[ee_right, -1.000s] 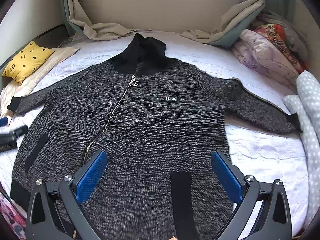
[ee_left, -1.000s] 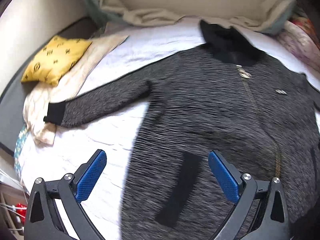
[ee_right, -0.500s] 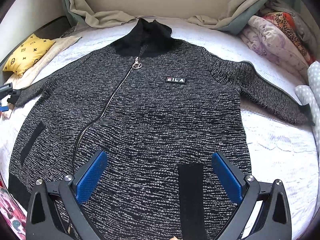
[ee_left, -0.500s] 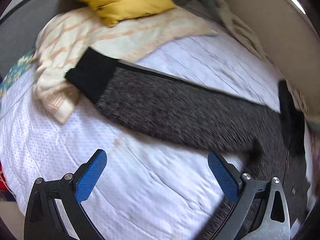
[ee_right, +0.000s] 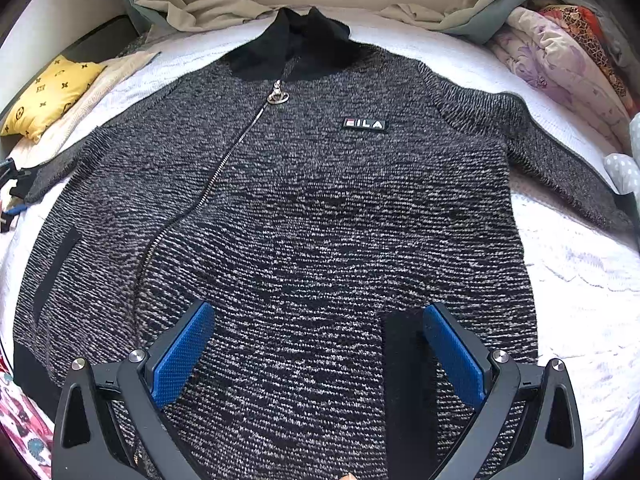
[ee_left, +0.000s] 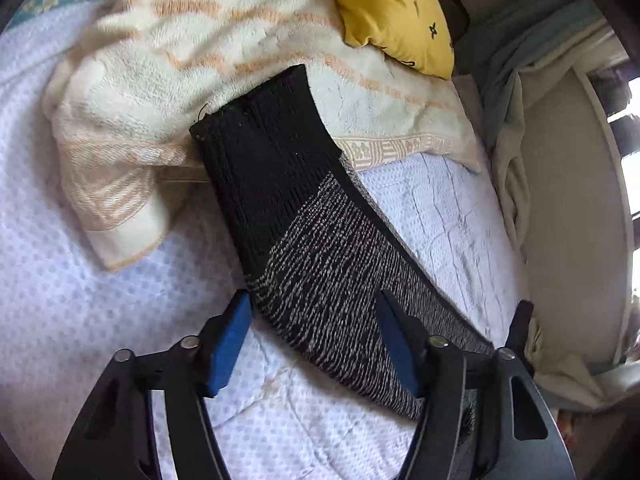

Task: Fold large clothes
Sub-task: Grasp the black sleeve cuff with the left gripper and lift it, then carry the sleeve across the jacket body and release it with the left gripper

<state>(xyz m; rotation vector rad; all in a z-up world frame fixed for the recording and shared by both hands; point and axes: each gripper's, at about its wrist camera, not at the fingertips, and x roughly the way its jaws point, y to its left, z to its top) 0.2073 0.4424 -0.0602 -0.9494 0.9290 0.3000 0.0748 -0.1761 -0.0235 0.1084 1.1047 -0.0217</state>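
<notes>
Jacket (ee_right: 320, 220): flat on bed (ee_right: 580, 300). My left gripper (ee_left: 316, 320), jaws just narrowing, straddles sleeve (ee_left: 320, 272), unpinched; my right gripper (ee_right: 320, 344) hangs wide above hem.

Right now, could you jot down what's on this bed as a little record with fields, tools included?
garment: black-and-grey knit zip jacket, spread flat, front up, zipped
collar: black, at the far end
left sleeve: stretched out, black cuff lying on a cream striped towel
cushion: yellow, on the towel
left gripper: fingers astride the sleeve, have just been closing, not yet pinching
right gripper: open above the jacket's lower front
bedding: white sheet
</notes>
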